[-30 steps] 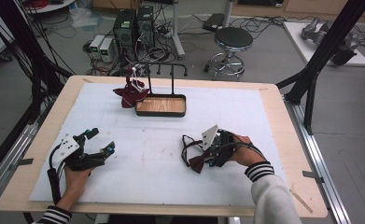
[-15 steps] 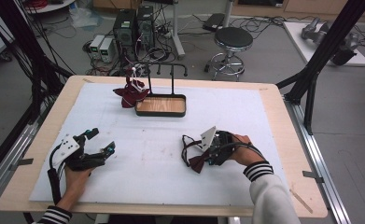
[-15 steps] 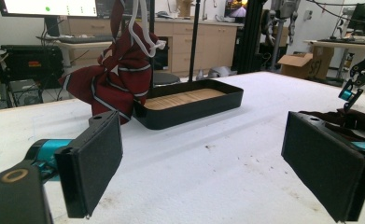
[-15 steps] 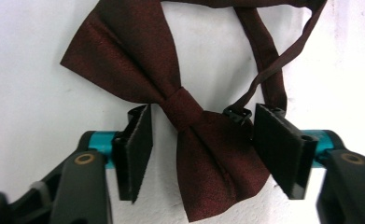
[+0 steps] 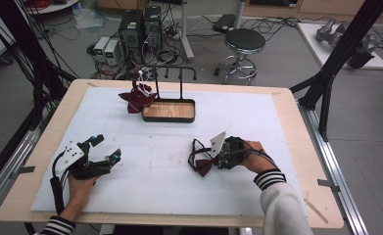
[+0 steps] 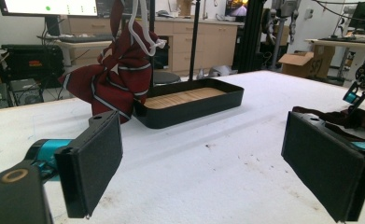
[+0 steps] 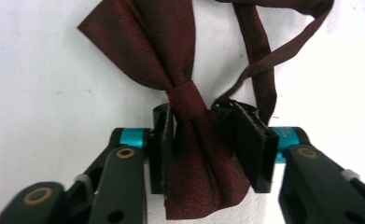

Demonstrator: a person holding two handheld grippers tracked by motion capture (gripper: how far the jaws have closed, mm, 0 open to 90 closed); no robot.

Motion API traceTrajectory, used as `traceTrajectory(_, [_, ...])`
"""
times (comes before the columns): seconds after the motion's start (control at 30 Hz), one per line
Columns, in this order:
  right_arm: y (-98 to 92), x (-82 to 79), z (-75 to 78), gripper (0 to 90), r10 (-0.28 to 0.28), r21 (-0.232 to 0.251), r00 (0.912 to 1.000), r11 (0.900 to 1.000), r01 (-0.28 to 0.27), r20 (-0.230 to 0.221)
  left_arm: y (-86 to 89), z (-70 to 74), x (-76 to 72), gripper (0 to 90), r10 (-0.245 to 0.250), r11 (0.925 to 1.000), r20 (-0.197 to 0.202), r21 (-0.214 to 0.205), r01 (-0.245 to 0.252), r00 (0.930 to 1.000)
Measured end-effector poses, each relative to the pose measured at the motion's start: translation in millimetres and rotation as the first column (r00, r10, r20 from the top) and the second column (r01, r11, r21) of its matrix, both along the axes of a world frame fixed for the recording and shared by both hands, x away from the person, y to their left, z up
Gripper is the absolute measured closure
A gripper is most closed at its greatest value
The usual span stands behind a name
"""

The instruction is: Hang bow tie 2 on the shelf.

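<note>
Dark red satin, the bow tie (image 7: 189, 88) lies on the white table cover (image 5: 169, 191) near the front, knotted at its middle with a thin strap looping off. My right gripper (image 7: 203, 140) has just been closing and now pinches one wing. The right gripper view shows that pinch; from the high view I can't make it out. My left gripper (image 6: 208, 172) rests wide apart, holding nothing.

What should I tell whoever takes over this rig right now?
Right gripper: jaws have just been closing on the plain bow tie, which lies on the table.
Left gripper: open, holding nothing.
Done: a striped bow tie hangs on the rack above the tray.
Left: probably lift the plain tie and hang it too.
</note>
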State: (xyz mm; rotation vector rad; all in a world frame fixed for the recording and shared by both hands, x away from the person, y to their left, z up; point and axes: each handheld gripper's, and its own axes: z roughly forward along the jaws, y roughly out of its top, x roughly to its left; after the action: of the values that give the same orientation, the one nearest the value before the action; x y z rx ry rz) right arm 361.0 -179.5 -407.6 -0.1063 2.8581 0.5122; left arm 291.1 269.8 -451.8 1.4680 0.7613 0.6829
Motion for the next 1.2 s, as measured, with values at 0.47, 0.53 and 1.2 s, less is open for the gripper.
traceTrajectory(0.47, [3.7,-0.2,-0.3,73.4,0.005,-0.017,1.0,0.9998,-0.005,-0.008,-0.3,-0.3,-0.2,12.9,0.006,1.0,0.001,-0.003,-0.006,1.0])
traceTrajectory(0.53, [3.9,0.3,0.0,73.4,-0.01,-0.01,0.9999,0.9999,0.01,-0.014,-0.1,-0.2,-0.3,12.9,0.006,1.0,0.0,-0.002,-0.006,1.0])
traceTrajectory(1.2, [-8.6,8.9,29.1,73.3,-0.153,0.359,0.9877,0.9242,0.131,0.032,0.0,-0.3,-0.2,12.9,0.008,1.0,0.0,-0.005,-0.008,1.0])
